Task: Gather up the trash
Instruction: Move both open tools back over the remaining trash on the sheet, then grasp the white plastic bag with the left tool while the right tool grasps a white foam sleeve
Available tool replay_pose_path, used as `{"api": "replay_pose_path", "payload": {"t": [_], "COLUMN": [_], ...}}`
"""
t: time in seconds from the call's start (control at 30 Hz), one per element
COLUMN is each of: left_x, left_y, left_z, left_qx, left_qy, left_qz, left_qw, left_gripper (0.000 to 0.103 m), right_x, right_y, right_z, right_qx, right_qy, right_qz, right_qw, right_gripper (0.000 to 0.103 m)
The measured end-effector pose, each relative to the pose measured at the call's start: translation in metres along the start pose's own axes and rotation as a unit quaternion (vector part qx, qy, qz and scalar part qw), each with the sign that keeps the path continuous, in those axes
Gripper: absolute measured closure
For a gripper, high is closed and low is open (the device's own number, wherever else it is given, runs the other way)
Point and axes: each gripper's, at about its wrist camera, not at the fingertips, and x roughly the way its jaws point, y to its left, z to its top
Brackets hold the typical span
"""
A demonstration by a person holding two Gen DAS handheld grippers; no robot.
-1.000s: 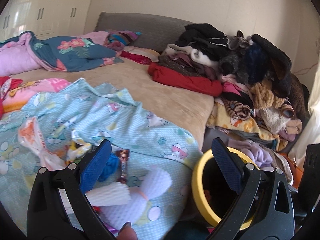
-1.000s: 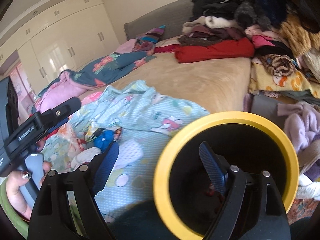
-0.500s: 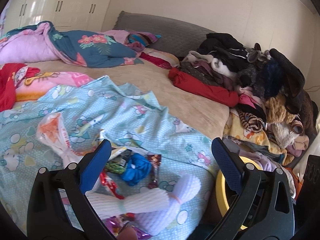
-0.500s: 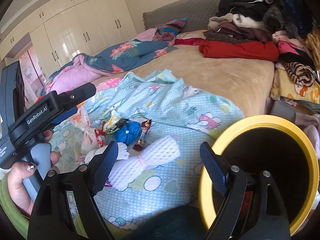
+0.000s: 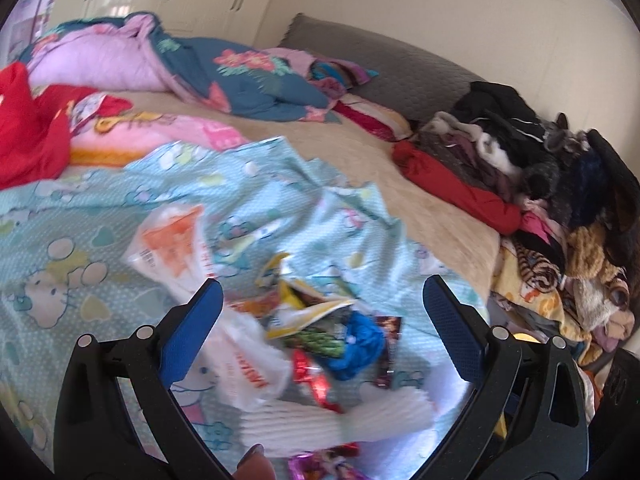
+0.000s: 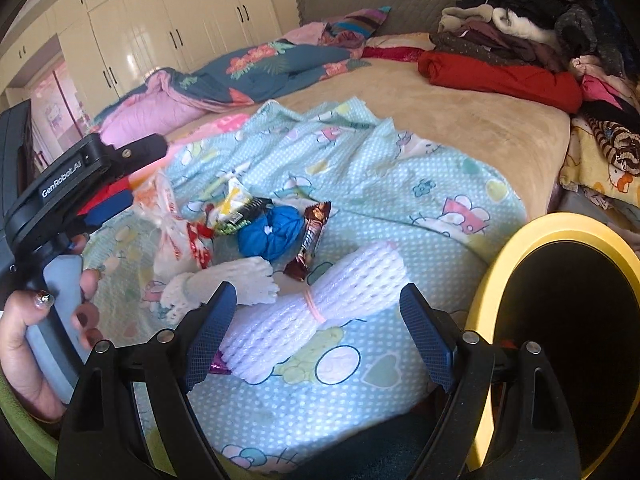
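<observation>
A pile of trash lies on the light blue cartoon-print sheet (image 5: 80, 216): a white foam net (image 5: 336, 420), a blue crumpled wad (image 5: 358, 344), a red wrapper (image 5: 308, 376), yellow packets (image 5: 304, 304) and a white plastic bag (image 5: 172, 248). My left gripper (image 5: 320, 320) hangs open just above the pile, holding nothing. My right gripper (image 6: 316, 336) is open too, with the foam net (image 6: 320, 300) lying on the sheet between and ahead of its fingers, untouched. Beside the blue wad (image 6: 272, 236) lies a brown chocolate wrapper (image 6: 312, 236). A yellow-rimmed black bin (image 6: 496, 280) stands at the right.
A beige bed (image 6: 460, 120) carries a pink and blue quilt (image 5: 160, 64) at the back and a heap of folded clothes (image 5: 520, 152) along the right. A red garment (image 5: 28, 136) lies far left. A hand (image 6: 24, 320) grips the left tool's handle. White wardrobes (image 6: 160, 20) line the wall.
Both grippers have swung left and lower, from over the bin to over the trash pile. The bin has slid to the right edge of both views. Jaws stayed wide.
</observation>
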Motion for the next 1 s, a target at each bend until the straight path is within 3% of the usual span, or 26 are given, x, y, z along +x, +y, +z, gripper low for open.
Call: {"api": "replay_pose_path", "payload": {"t": [0.23,0.6,0.87,0.93,1.0], "left_x": [0.015,0.045,0.058,0.057,0.056], "left_y": [0.038,0.079,0.088,0.088,0.087], "left_z": [-0.004,-0.009,-0.006,-0.006,-0.005], "left_qx": [-0.042,-0.116,-0.139,-0.137,-0.137], "left_qy": [0.018,0.057,0.075,0.075,0.075], "left_qz": [0.027,0.051,0.065,0.063,0.060], "left_qw": [0.9986,0.9903,0.9853,0.9857,0.9860], "left_gripper": [0.011,0.012,0.046,0.055,0.065], "right_x": [0.027,0.064,0.072,0.074,0.074], "right_y": [-0.010,-0.025,-0.030,-0.029,-0.026], "right_z": [0.008,0.018,0.024,0.026,0.028], "right_qx": [0.033,0.079,0.092,0.084,0.070], "right_qy": [0.021,0.059,0.063,0.066,0.066], "right_qz": [-0.023,-0.015,-0.005,-0.003,0.001], "right_qw": [0.999,0.995,0.994,0.994,0.995], "right_gripper": [0.022,0.022,0.038,0.055,0.061]}}
